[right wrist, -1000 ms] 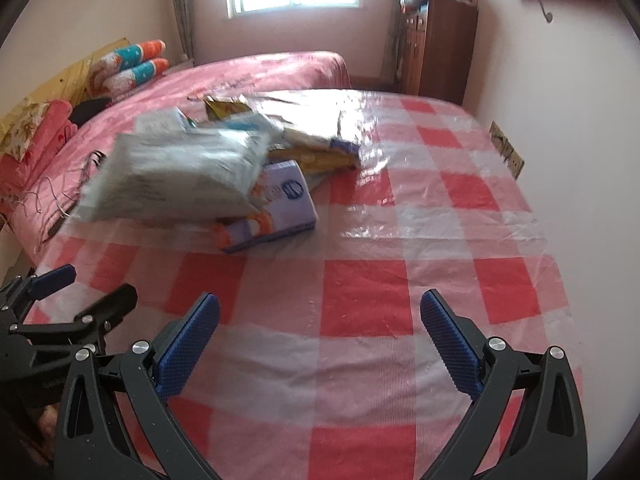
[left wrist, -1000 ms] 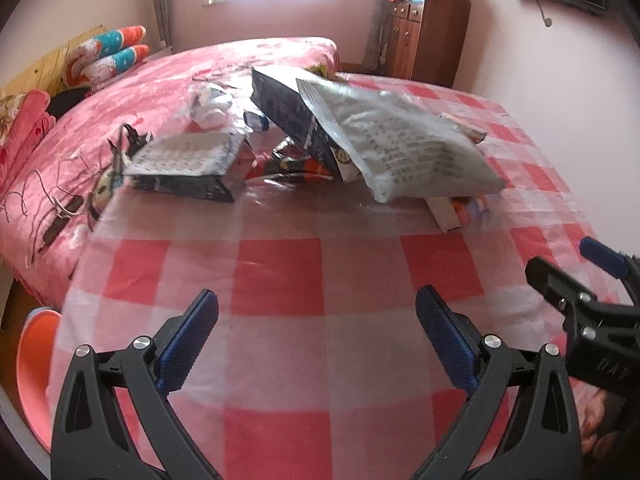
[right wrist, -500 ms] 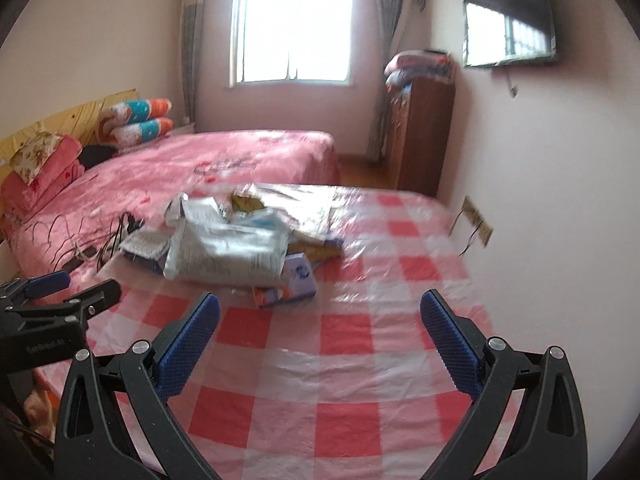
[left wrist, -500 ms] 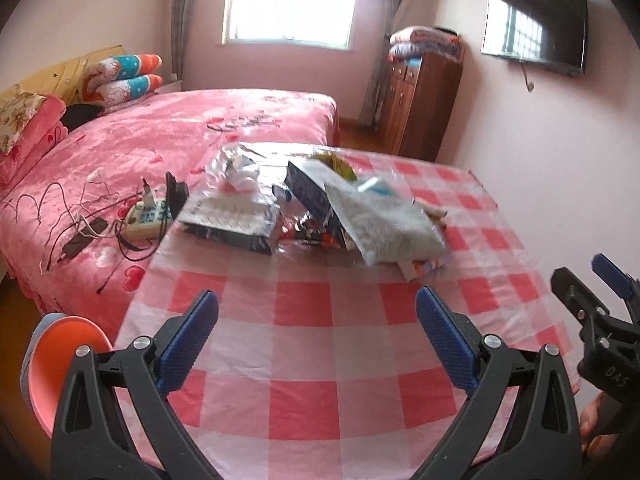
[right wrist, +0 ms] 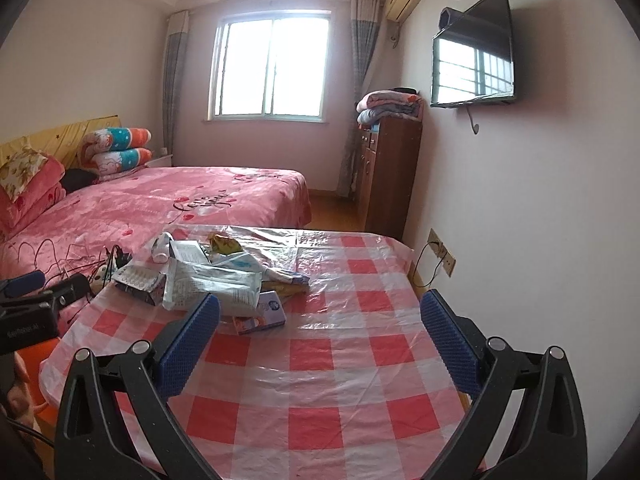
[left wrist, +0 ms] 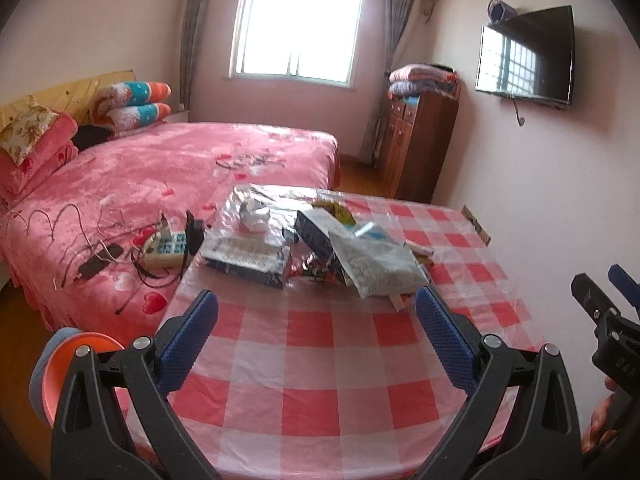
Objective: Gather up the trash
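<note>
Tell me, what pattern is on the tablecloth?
Red, pink and white checks on the tablecloth, clearest in the right wrist view.

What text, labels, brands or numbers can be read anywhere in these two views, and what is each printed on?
"Love you", in cursive and only a likely reading: on the pink bedspread.
White lettering ending in "AI": on the body of the left claw; the rest is blurred.
Short white marking on the body of the right claw: too blurred to read.
Print on the grey bag, dark box and purple-white box: too small to read.
</note>
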The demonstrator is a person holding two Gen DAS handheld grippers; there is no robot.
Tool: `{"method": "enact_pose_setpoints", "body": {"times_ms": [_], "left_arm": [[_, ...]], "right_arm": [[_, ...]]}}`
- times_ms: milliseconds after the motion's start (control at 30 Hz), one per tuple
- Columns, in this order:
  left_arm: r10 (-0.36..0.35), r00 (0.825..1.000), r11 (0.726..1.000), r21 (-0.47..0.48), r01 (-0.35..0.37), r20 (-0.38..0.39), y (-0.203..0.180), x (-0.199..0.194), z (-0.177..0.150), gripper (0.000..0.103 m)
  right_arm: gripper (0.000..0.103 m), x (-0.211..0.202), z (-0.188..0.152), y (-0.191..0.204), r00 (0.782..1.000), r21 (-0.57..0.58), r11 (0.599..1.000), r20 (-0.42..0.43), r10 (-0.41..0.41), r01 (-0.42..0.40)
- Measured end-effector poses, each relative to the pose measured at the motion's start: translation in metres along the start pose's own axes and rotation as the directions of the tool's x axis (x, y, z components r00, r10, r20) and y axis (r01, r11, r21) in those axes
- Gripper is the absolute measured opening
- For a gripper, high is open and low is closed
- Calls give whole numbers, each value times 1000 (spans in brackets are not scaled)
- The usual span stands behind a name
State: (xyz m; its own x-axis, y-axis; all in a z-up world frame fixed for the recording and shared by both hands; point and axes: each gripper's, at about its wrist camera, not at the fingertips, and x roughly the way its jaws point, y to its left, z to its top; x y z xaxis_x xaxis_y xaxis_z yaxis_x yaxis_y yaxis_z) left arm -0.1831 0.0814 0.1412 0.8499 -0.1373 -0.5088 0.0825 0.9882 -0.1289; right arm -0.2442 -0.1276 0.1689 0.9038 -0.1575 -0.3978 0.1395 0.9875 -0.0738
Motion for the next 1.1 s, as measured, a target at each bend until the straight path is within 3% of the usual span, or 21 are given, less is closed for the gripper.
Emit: {"method": "enact_pose_setpoints", "body": {"times_ms": [267,700,967,1100], "left_arm": [[27,999,1000,12,-28,45,-1,-13,5,99],[56,998,997,-54,-58,-26,9,6,5,99],[72,995,996,-49,-75,-71,13,34,5,99],[71,994,995,-58,-76,-82,24,49,10,99]], "right_arm": [[99,-3,-1,-11,1000,28,1000,12,-3,3],[99,23,-6,-16,999,31,999,-6,35,-35],[99,57,-15,-21,992,70,991,-47,119,-116],[99,80,-20,-21,973,123,974,-103,205,-192]]}}
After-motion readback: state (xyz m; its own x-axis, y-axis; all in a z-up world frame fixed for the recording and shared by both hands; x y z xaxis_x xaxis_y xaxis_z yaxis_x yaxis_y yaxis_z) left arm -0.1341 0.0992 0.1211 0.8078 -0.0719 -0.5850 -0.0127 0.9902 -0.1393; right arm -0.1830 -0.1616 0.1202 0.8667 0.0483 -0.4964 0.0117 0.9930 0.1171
